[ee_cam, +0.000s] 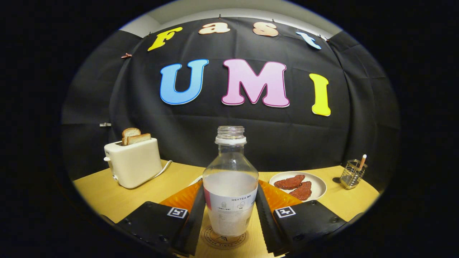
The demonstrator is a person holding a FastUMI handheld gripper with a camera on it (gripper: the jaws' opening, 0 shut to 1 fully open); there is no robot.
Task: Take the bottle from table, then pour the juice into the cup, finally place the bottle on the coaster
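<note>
A clear plastic bottle (230,161) with no cap stands upright on a round wooden coaster (215,239) on the table. It is about half full of a whitish juice and wears a white label. My gripper (230,191) reaches around it, one finger against each side of the bottle's body at label height, so it looks shut on the bottle. The coaster's front rim peeks out under the bottle's base between the fingers.
A cream toaster (133,165) holding two bread slices stands beyond the fingers to the left, its cord trailing on the wooden table (104,195). To the right beyond the fingers sits a white plate (319,184) with two reddish-brown patties, and further right a wire holder (352,174).
</note>
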